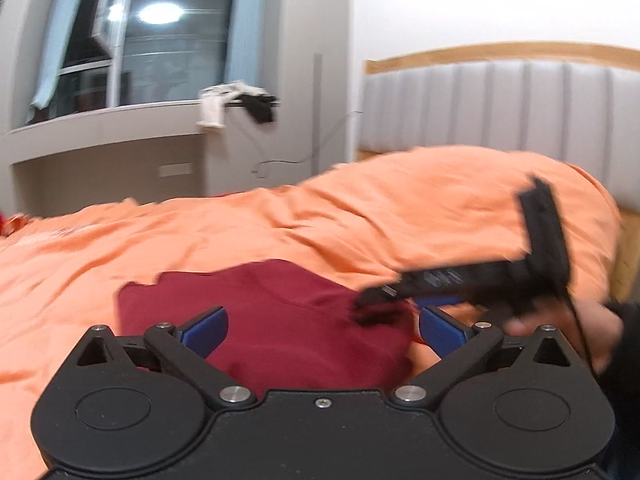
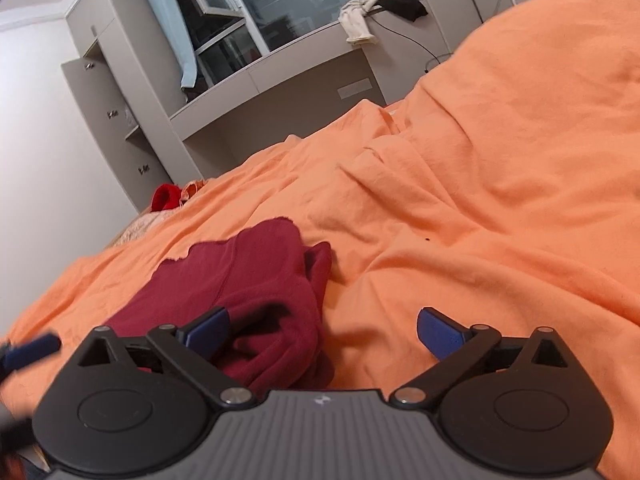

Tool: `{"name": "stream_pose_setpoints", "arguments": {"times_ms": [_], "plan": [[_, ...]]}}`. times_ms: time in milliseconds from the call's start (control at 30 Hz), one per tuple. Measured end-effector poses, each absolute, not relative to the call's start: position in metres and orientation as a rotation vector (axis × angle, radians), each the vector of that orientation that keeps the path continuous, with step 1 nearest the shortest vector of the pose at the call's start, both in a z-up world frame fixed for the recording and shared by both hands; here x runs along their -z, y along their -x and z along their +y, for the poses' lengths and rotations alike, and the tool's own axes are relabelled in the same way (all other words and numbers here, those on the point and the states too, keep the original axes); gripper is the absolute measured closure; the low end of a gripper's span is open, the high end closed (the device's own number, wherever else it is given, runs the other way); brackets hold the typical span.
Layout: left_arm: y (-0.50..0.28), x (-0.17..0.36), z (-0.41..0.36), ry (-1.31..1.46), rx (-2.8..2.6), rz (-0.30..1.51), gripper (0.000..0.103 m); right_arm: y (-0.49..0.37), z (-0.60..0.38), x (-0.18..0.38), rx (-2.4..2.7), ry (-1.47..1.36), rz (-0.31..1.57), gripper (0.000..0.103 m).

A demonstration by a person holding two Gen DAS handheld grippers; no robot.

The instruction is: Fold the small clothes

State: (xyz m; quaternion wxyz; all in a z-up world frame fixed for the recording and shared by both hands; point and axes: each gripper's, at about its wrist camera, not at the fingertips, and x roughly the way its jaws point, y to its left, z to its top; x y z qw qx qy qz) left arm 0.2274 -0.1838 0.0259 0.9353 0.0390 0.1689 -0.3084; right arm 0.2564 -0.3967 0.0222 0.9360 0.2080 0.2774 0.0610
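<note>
Your grippers (image 1: 322,330) (image 2: 322,330) are black with blue fingertips (image 1: 206,330) and silver screws; your blurred hand (image 1: 568,330) seems dark-sleeved.

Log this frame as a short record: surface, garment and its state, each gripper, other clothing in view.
surface: rumpled orange bedsheet covering the bed
garment: dark red knit garment, loosely bunched on the sheet, not neatly folded
left gripper: fingers spread wide, holding nothing, garment directly ahead
right gripper: fingers spread wide, holding nothing, garment under its left finger
other clothing: bright red cloth at the far bed edge; cream and black clothes on the grey window ledge
</note>
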Motion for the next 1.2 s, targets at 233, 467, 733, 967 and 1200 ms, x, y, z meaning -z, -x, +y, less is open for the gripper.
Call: {"name": "stream_pose_setpoints", "arguments": {"times_ms": [233,467,733,967,1200], "plan": [[-0.274,-0.033,-0.137,0.027,0.487,0.473,0.001,-0.247,-0.364,-0.032,-0.152,-0.179,0.494,0.058],[-0.316,-0.022,-0.11,0.051,0.487,0.6,0.001,-0.235,-0.317,-0.037,-0.158,0.236,0.462,0.085],[-0.322,0.014,-0.1,0.132,0.473,0.647,0.001,-0.224,-0.308,-0.028,-0.228,0.397,0.526,0.074],[-0.323,0.02,-0.097,0.15,0.465,0.66,0.001,-0.226,-0.366,-0.051,-0.283,-0.013,0.504,0.009],[-0.321,0.023,-0.097,0.17,0.457,0.668,0.0,-0.238,-0.405,-0.049,-0.246,-0.355,0.492,0.0]]}}
